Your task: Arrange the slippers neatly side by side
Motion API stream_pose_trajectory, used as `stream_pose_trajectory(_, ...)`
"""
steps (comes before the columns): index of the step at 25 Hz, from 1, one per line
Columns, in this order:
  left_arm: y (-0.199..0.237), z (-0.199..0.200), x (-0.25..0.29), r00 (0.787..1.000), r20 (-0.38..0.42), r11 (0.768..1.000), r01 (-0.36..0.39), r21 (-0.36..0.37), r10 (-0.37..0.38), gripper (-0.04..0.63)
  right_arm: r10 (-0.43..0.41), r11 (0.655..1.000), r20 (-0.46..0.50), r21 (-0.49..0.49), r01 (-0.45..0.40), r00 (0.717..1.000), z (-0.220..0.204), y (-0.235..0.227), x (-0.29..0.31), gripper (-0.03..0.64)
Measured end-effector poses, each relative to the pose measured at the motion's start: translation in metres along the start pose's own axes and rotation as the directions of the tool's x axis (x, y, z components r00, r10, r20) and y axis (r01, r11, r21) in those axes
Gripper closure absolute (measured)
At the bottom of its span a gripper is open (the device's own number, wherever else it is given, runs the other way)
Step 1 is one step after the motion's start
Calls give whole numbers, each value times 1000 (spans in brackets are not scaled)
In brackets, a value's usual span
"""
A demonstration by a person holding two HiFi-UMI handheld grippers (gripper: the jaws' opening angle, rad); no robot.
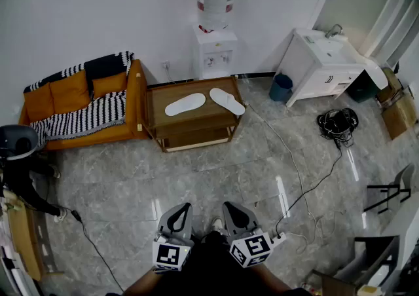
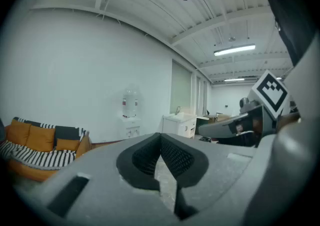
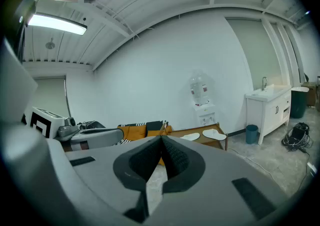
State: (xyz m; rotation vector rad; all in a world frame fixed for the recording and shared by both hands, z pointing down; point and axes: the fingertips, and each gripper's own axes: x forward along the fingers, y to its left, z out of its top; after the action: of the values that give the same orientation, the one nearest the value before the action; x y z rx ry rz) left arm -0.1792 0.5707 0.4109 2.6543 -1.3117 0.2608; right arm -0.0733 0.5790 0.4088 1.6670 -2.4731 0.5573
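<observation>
Two white slippers lie on a low wooden table point(image 1: 157, 101) across the room, toes splayed apart: the left slipper point(image 1: 184, 104) and the right slipper point(image 1: 226, 101). The right gripper view shows them small, the left one point(image 3: 191, 136) and the right one point(image 3: 214, 133). Both grippers are held close to my body at the bottom of the head view, far from the table. My left gripper point(image 1: 181, 210) is shut with nothing in it, its jaws also meeting in its own view point(image 2: 160, 137). My right gripper point(image 1: 230, 208) is shut and empty too point(image 3: 161, 139).
An orange sofa point(image 1: 78, 108) with a striped blanket stands left of the table. A water dispenser point(image 1: 215, 42) is behind it and a white sink cabinet point(image 1: 324, 65) to the right. A cable point(image 1: 298, 180) runs over the grey tile floor. A person point(image 1: 19, 170) crouches at the left edge.
</observation>
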Motion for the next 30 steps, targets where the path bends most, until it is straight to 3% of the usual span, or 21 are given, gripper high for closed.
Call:
stream_pose_trajectory(16, -26, 0, 10, 1000, -5, 1000, 5, 6, -5, 586, 61, 998, 15, -11, -61, 998, 4, -9, -12, 604)
stream_pose_trajectory(30, -79, -3, 33, 999, -18, 999, -40, 25, 40, 586, 99, 995, 13, -18, -99, 995, 2, -59, -36, 604)
